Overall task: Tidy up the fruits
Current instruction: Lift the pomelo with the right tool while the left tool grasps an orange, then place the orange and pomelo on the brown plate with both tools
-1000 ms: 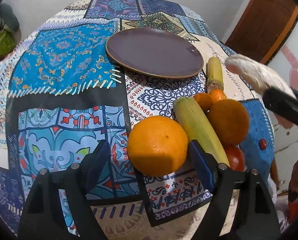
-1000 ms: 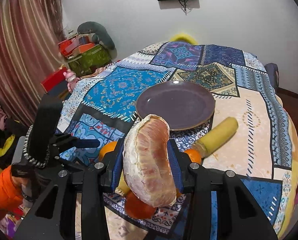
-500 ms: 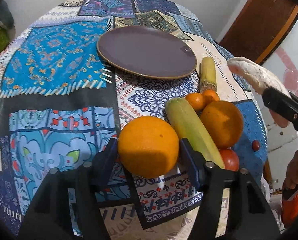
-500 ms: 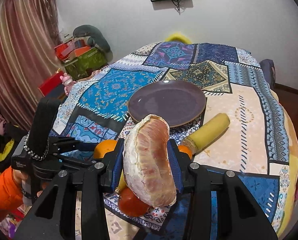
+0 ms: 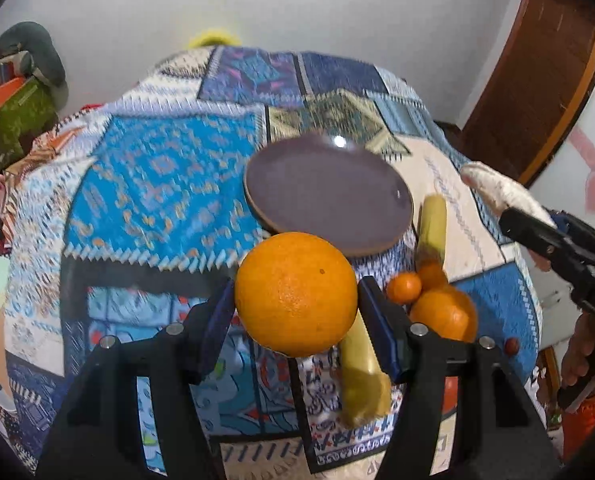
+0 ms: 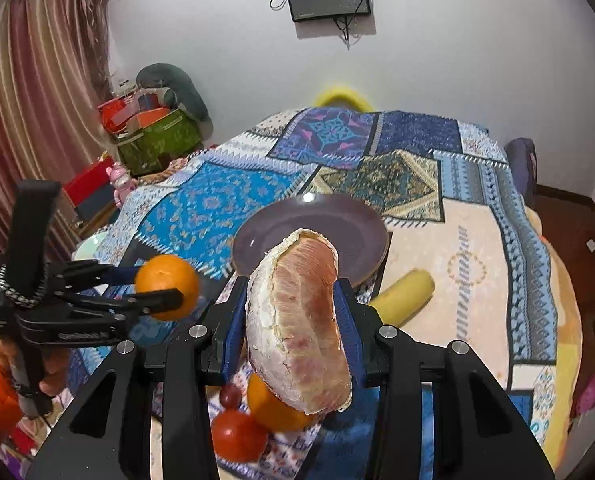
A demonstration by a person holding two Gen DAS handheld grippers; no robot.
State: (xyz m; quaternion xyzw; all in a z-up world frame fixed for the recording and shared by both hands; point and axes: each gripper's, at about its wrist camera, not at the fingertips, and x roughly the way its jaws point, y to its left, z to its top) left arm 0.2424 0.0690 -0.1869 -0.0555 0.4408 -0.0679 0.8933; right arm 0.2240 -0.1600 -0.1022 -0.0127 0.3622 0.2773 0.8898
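Observation:
A large orange [image 5: 293, 276] hangs above the patchwork cloth, and my left gripper [image 5: 296, 291] is shut on it, a pad pressing each side. The right wrist view shows the same orange [image 6: 165, 276] in the left gripper [image 6: 159, 288], lifted at the left. My right gripper [image 6: 291, 294] is shut on a peeled pomelo segment [image 6: 297, 320], held upright in the air; in the left wrist view this segment [image 5: 497, 190] sticks out of the right gripper [image 5: 533, 228] at the right. A bare purple plate [image 5: 329, 200] lies beyond both, also seen as the plate [image 6: 321, 220] behind the segment.
On the cloth below lie two yellow-green stalks [image 5: 431, 228] [image 5: 363, 376], a second orange [image 5: 443, 314], small mandarins [image 5: 404, 287], a tomato [image 6: 239, 434] and a small dark red fruit [image 5: 511, 345]. Boxes [image 6: 153, 136] stand left of the table, a wooden door [image 5: 537, 92] to the right.
The left jaws have closed on the orange and lifted it off the cloth. The right gripper keeps its hold on the pomelo segment and has drifted slightly.

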